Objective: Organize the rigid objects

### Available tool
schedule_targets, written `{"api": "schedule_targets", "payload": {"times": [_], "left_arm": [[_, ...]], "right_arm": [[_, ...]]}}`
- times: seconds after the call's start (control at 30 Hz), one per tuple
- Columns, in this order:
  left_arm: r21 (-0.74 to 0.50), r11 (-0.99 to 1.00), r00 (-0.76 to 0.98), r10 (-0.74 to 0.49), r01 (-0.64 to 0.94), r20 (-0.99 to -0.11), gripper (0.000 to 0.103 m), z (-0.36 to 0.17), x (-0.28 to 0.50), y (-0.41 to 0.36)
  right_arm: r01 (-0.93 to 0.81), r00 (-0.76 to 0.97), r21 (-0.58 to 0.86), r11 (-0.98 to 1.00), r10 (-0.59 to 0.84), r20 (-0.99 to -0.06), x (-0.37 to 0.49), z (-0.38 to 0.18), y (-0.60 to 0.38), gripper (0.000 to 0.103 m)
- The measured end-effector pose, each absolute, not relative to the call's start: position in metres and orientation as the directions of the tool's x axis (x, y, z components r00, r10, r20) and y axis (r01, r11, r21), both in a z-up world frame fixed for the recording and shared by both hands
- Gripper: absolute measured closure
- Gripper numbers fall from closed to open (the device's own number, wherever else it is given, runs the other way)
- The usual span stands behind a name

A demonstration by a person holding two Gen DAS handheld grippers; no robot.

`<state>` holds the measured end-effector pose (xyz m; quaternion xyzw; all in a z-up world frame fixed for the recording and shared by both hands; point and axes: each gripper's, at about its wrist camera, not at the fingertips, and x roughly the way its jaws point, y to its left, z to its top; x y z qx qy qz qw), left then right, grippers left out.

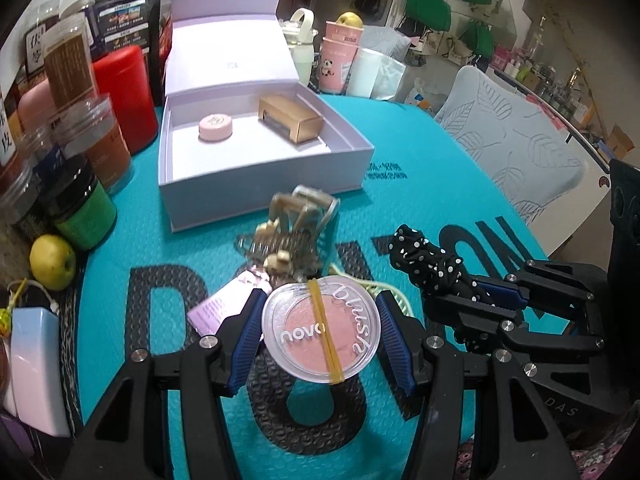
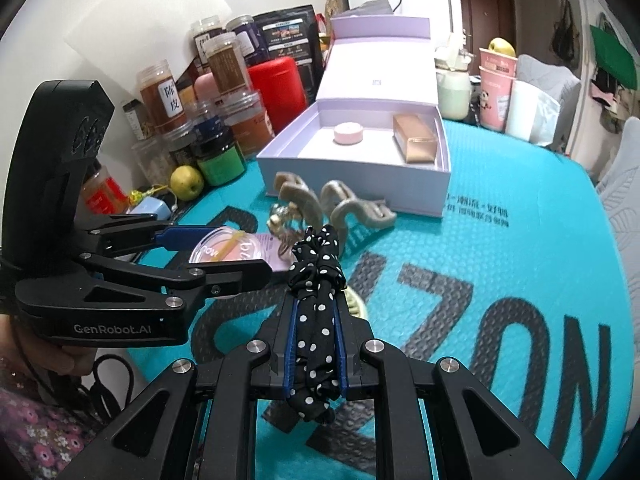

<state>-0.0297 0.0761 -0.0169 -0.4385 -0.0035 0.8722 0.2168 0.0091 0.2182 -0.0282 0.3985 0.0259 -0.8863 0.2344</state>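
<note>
- Bottom center of the left wrist view: our left gripper [image 1: 320,336] has its jaws clamped on the round blush compact [image 1: 320,330], lifted off the teal mat [image 1: 440,184].
- Just right of it, our right gripper [image 2: 316,344] is squeezed nearly shut on the polka-dot scrunchie [image 2: 316,300].
- Mid-frame, hair claws [image 2: 340,208] and a purple card [image 1: 218,304] lie loose, still to sort.
- Further back, the lilac box [image 1: 264,184] sits open with only a pink tin [image 1: 216,128] and gold box [image 1: 292,120] inside, so we're maybe halfway.

The left tool [image 1: 320,340] is clamped on a compact [image 1: 320,328], tilted downward; the right tool [image 2: 316,344] beside it pinches a scrunchie [image 2: 316,280].
</note>
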Motion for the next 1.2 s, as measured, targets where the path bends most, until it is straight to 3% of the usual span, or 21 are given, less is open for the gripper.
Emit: {"api": "schedule_targets", "payload": {"times": [1.2], "left_arm": [[-0.127, -0.906, -0.630, 0.375, -0.403, -0.680, 0.048, 0.061, -0.114, 0.086]], "right_arm": [[0.547, -0.614, 0.066, -0.834, -0.453, -0.646, -0.081, 0.042, 0.210, 0.087]]}}
